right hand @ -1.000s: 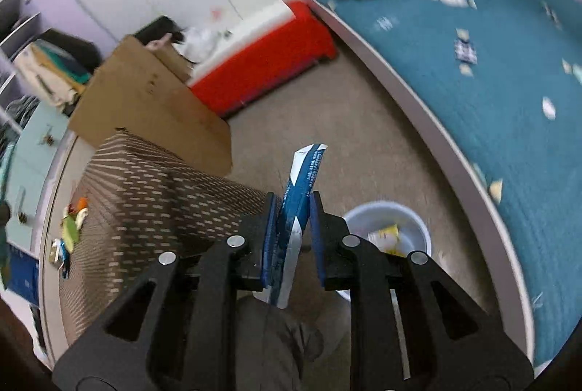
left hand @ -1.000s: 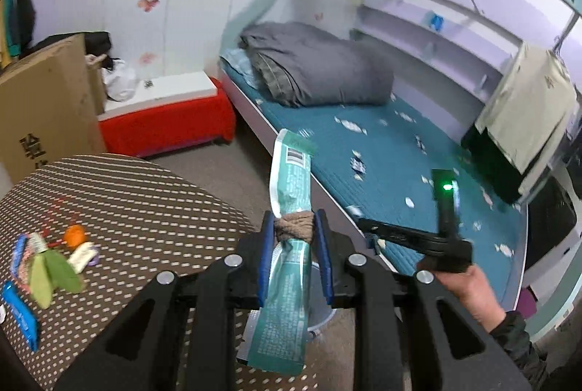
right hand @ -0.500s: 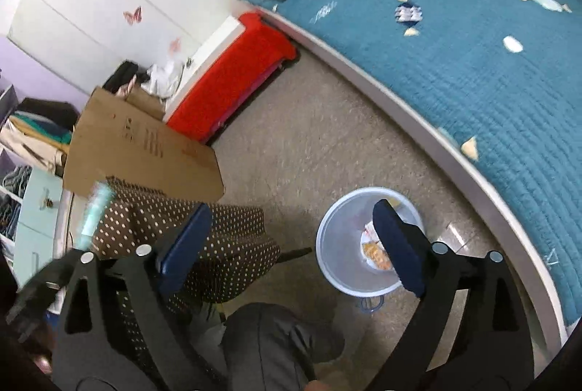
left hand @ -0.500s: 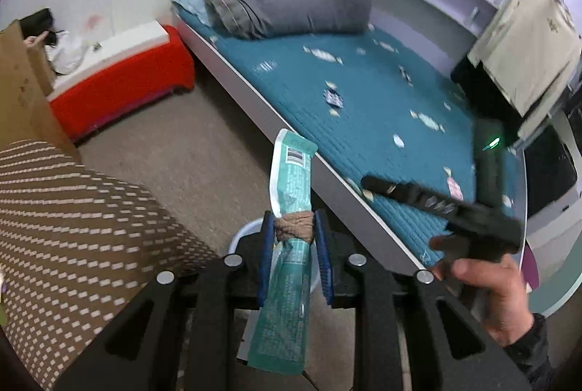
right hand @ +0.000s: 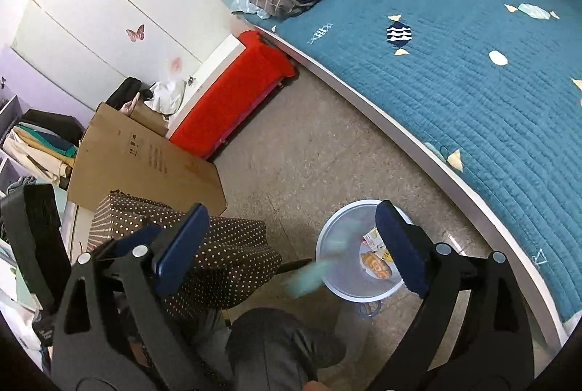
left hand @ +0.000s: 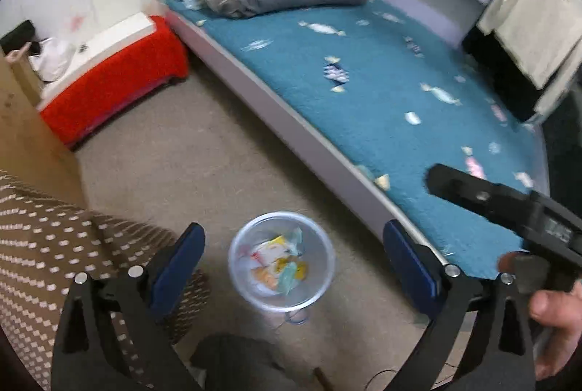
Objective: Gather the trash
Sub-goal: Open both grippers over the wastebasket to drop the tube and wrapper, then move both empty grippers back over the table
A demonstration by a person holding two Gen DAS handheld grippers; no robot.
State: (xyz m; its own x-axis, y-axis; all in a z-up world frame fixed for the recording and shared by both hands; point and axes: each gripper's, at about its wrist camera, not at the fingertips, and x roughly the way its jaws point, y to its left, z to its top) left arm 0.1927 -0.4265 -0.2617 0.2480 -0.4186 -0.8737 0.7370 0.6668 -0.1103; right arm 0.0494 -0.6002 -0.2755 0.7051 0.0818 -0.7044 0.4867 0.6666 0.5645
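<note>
A clear plastic bin (left hand: 329, 258) stands on the floor beside the bed, with several wrappers (left hand: 271, 254) in it. My left gripper (left hand: 293, 229) hangs right above it. Its jaws are opening wide and nothing is between them. A teal wrapper (left hand: 289, 276) lies in the bin; the right wrist view shows the teal wrapper (right hand: 309, 276) as a blur at the bin's (right hand: 349, 285) left rim. My right gripper (right hand: 291, 209) is also over the bin, jaws opening and empty. The left wrist view shows its black body (left hand: 509, 205) at the right, held by a hand (left hand: 553, 311).
A table with a brown dotted cloth (right hand: 225, 245) stands left of the bin. Behind it are a cardboard sheet (right hand: 145, 165) and a red-covered bench (right hand: 232, 92). The bed's white edge (left hand: 291, 125) runs close by on the right. A person's knee (right hand: 276, 343) is below.
The left gripper swung from over the table down to the bin and opened, dropping the teal wrapper. The right gripper opened and let go of its blue and white wrapper.
</note>
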